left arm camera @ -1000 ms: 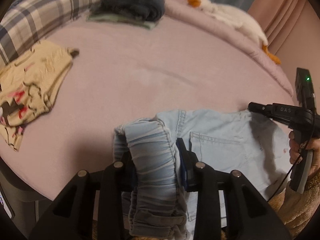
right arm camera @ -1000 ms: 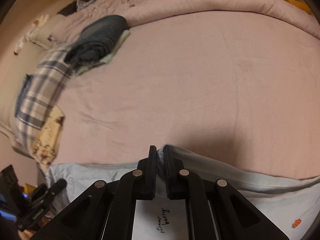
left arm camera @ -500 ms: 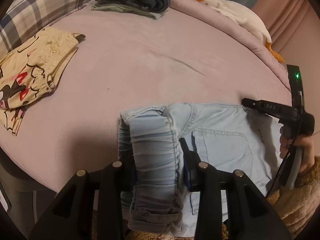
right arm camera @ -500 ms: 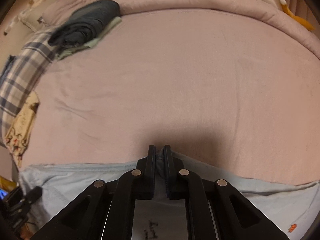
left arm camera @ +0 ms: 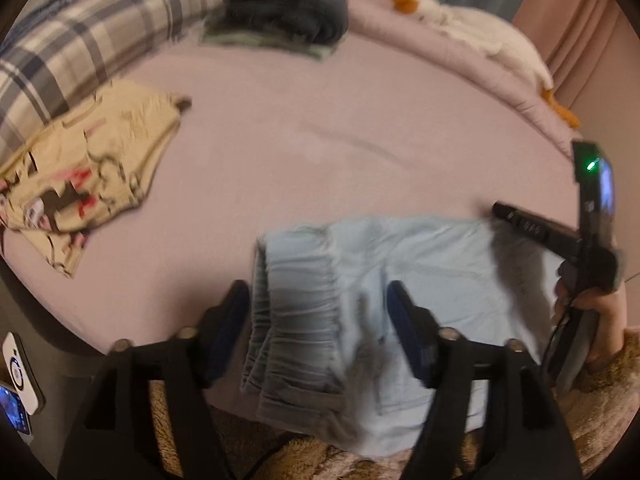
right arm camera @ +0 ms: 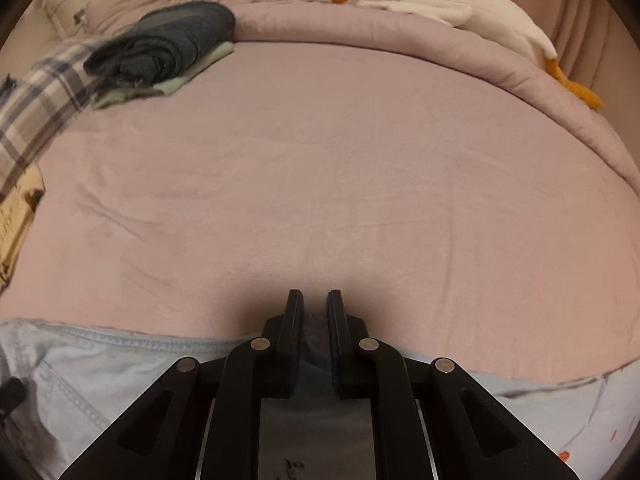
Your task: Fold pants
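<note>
One pair of light-blue pants (left arm camera: 420,264) is lying at the near edge of a pink bed (left arm camera: 320,128), its gathered waistband (left arm camera: 296,320) bunched up and drooping over the edge. Two tools are working here. The left tool (left arm camera: 316,308) is opening, its blue-padded fingers (left arm camera: 404,320) standing wide on either side of the waistband and not pressing it, so the cloth is sitting loose between them. The right tool (right arm camera: 314,304) is resting at the far hem of the pants (right arm camera: 120,356), its jaws beginning to part with only a narrow slot between them; a dark fold seems to be sitting in that slot, but whether the pads are pinching it cannot be told. In the left view the right tool (left arm camera: 516,216) is showing at the pants' right side, with one hand (left arm camera: 592,312) gripping its handle. Elsewhere on the bed, well apart from the pants, one cream printed garment (left arm camera: 84,176) is lying at the left, one plaid blanket (left arm camera: 80,48) behind it, one stack of dark folded clothes (left arm camera: 284,12) at the far side, and one plush goose (right arm camera: 440,8) along the rolled duvet. One phone (left arm camera: 18,376) is showing at the lower left.
</note>
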Motion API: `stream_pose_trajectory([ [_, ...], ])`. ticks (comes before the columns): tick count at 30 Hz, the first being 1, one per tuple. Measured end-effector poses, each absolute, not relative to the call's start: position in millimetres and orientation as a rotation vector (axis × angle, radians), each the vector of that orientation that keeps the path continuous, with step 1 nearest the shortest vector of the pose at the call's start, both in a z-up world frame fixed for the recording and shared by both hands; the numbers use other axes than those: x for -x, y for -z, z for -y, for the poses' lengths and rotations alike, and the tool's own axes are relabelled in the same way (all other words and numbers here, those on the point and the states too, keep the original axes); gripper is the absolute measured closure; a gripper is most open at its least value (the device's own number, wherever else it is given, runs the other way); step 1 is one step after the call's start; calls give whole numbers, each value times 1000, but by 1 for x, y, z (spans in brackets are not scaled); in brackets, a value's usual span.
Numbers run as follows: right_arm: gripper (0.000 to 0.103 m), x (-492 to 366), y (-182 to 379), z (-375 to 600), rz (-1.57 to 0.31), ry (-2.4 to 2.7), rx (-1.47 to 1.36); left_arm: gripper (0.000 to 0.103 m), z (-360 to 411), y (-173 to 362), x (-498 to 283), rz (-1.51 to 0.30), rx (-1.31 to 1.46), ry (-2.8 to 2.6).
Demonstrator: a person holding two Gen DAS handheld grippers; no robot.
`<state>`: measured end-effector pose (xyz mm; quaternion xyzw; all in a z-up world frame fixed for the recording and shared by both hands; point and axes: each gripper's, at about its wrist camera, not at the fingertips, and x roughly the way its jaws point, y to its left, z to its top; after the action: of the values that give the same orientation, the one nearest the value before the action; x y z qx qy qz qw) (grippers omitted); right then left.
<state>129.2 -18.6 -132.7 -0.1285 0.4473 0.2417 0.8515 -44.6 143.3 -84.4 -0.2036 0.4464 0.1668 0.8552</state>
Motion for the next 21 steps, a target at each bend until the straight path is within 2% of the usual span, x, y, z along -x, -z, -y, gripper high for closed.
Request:
stream_pose_trajectory([
  [1,88,-129,130,23,-945,-511,257,21,-142,75,46,-912,431,-344],
  [3,68,-129,124,30,-938,-501,241,21,-139,64,43,-887,436,-335],
  [5,60,-128,115,42,-910,-479,230,21,-135,54,38,-860,442,-316],
  [10,59,-128,96,86,-870,-411,196,21,-117,47,8,-858,483,-214],
  [12,50,-131,94,109,-874,-380,159,21,-105,47,-6,-874,499,-176],
  [16,49,-132,98,176,-900,-281,45,22,-74,57,-43,-912,480,-75],
  [18,49,-132,104,222,-931,-217,-32,27,-63,66,-60,-942,461,-42],
  [21,49,-125,113,292,-962,-77,-130,42,-52,85,-88,-997,444,-17],
])
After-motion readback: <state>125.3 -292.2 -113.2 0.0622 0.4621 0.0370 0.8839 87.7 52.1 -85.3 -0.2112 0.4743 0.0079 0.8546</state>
